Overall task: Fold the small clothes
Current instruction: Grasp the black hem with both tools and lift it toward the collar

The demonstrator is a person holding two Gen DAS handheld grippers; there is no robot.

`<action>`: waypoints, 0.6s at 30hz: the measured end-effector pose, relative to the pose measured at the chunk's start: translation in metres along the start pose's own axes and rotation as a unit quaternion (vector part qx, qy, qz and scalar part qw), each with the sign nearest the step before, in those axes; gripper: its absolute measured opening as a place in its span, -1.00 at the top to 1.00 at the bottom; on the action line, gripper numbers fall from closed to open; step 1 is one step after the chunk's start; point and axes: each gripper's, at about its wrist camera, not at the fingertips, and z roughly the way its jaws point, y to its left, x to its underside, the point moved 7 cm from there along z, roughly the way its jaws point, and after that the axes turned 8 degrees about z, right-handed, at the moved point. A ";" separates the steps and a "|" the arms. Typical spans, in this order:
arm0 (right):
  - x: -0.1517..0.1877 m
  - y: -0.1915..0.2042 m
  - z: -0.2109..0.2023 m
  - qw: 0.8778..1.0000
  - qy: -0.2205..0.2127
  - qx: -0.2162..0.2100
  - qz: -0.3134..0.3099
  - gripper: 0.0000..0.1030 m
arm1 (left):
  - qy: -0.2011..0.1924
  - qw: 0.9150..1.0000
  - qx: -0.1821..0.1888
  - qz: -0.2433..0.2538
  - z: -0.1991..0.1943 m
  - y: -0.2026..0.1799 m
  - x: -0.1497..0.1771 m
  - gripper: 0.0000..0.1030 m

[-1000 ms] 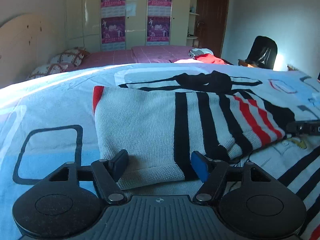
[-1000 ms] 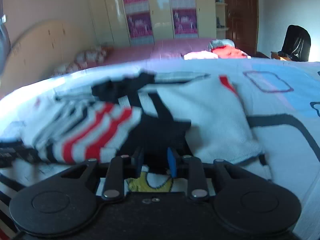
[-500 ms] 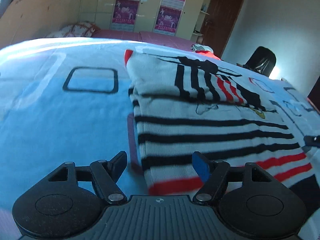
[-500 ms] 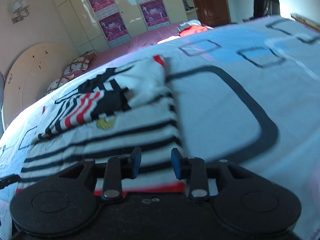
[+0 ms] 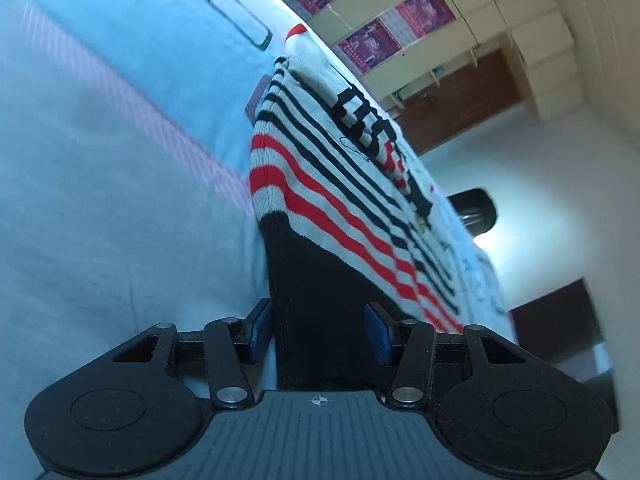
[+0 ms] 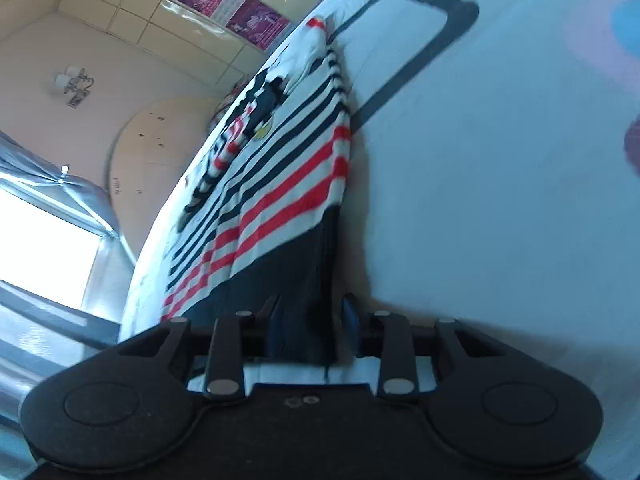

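A pale blue bed [image 5: 100, 200] fills both views, cream wardrobe [image 6: 168, 32] behind. The striped sweater [image 5: 340, 184] lies flat on it. Left gripper [image 5: 316, 334] and right gripper [image 6: 310, 330] straddle its black hem, jaws part-open, not clamped.

This is a bedroom in a home. A bed [image 5: 100, 200] covered by a pale blue sheet with dark rounded-rectangle outlines fills most of both views. Cream wardrobe doors [image 5: 452, 36] with magenta posters [image 5: 370, 46] stuck on them line the far wall, beside a brown wooden door [image 5: 460, 100]. In the right wrist view a rounded cream headboard [image 6: 160, 152], a double wall lamp [image 6: 74, 82] and a bright window [image 6: 44, 240] appear.
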 end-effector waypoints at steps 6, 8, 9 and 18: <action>-0.008 0.005 0.021 1.000 0.008 -0.019 0.009 0.57 | 0.012 1.000 0.021 0.013 0.024 -0.008 -0.012 0.03; -0.010 0.008 0.028 1.000 0.012 -0.023 0.012 0.60 | 0.014 0.999 0.029 0.015 0.033 -0.012 -0.016 0.18; -0.011 0.010 0.032 1.000 0.015 -0.021 0.011 0.63 | 0.016 0.999 0.023 0.019 0.036 -0.012 -0.016 0.50; -0.014 0.033 0.004 0.996 -0.020 -0.037 -0.074 0.88 | -0.065 0.997 0.031 0.039 0.007 -0.022 -0.018 0.93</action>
